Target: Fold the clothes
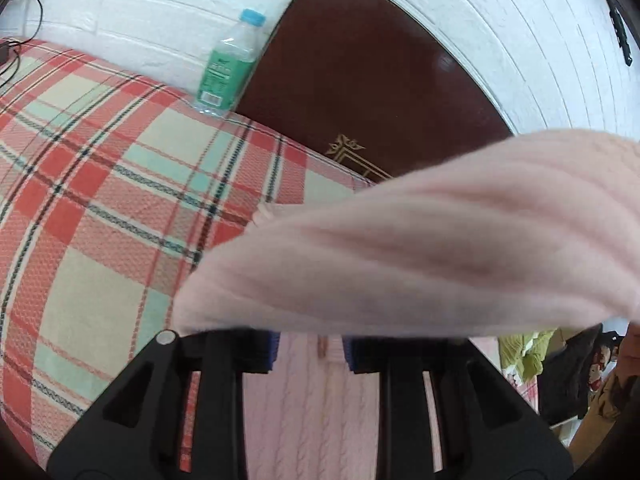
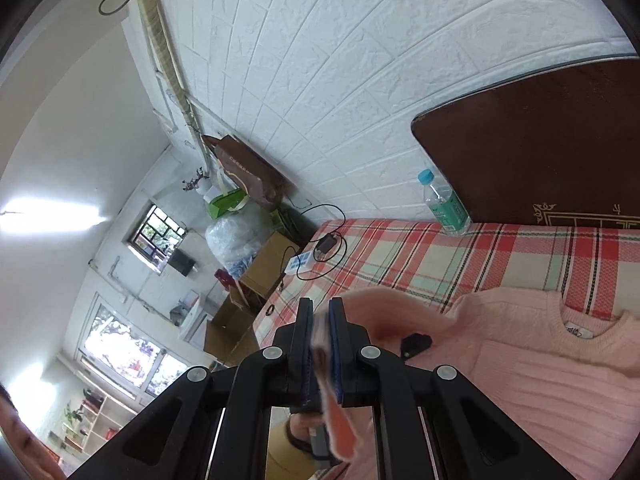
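Note:
A pink cable-knit sweater (image 2: 532,364) lies on a bed with a red, cream and green plaid cover (image 1: 100,184), neck and label toward the headboard. My right gripper (image 2: 320,320) is shut on a fold of the pink sweater, held above the cover. In the left wrist view a lifted part of the sweater (image 1: 420,248) hangs across the front and hides the fingertips of my left gripper (image 1: 310,340). Its jaws stand apart, with pink knit showing in the gap between them. I cannot tell whether they hold it.
A dark brown headboard (image 1: 360,80) stands against the white brick wall. A water bottle with a green label (image 1: 228,64) stands beside it. A charger and power strip (image 2: 316,252) lie at the bed's far edge. Cardboard boxes (image 2: 240,312) and other clothes (image 1: 528,352) lie nearby.

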`<state>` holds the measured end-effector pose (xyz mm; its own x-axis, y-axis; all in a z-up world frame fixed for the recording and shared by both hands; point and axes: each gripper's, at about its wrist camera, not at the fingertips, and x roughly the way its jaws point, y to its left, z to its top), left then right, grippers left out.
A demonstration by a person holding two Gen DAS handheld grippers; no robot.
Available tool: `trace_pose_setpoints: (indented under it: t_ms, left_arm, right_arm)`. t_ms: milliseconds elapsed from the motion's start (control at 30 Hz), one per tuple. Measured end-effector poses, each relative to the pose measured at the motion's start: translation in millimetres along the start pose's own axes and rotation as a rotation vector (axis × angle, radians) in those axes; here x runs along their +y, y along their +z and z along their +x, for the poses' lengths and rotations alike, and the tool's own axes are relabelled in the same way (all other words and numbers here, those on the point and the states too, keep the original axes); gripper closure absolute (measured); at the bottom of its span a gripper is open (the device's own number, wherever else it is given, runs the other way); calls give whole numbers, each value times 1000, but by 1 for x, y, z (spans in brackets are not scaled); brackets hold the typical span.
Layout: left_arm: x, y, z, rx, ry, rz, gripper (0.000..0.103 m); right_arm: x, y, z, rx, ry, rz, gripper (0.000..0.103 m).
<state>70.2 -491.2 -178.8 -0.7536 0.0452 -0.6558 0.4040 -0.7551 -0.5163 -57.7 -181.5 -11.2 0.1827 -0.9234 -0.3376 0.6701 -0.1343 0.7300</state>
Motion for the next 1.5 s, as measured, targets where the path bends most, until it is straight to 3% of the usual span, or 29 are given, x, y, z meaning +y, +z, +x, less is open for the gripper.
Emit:
trace_pose_setpoints:
  t_ms: [133,233,300,367,533,600,667,767,867,1000,1100,1267,1333,1400,1500]
  left_arm:
    - [1,-17,4,29,35,49,77]
    - [-5,-27,9,61,24,87,77]
    - [-6,-28,10,65,11,86,77]
    - [-4,-28,9,67,-7,73,77]
    - [1,-27,5,72,-53,39,77]
    - [2,-27,3,74,-72,27,77]
    - [2,-25,4,78,-105,6,77]
    - [2,-23,5,85,-160,-29,77]
    - [1,-21,6,91,-215,-65,77]
    - [1,-19,7,98,-281,-107,77]
    - [-2,-21,7,95,-284,-103,77]
    - [-7,-26,7,92,-270,-85,77]
    - [-9,-29,5,89,-246,-62,77]
    - [-12,-31,3,78,-195,-20,77]
    - [-18,-39,2,87,-137,62,76]
  right_arm:
    - [-30,-11,-6,16,-46,43,95]
    - [-60,-28,3,61,-117,92,86]
    - [-83,-47,16,100,-145,138,44]
    - [-107,-68,30,125,-157,209,34]
    - [-170,-130,59,150,-86,487,29]
    - [-180,-153,68,156,-19,559,26]
    - [-185,-167,76,149,26,595,21]
    - [-190,-180,75,46,106,673,20]
    - [-193,-192,72,-28,249,786,16]
    - [-187,-212,72,-35,281,849,16]
    - [-186,-220,75,-72,348,906,15]
    - [-202,-208,96,-168,390,974,15]
    - [-201,-193,102,-207,396,926,21]
    - [-194,-175,100,-221,377,839,78]
    - [-171,-139,76,-220,264,648,88]
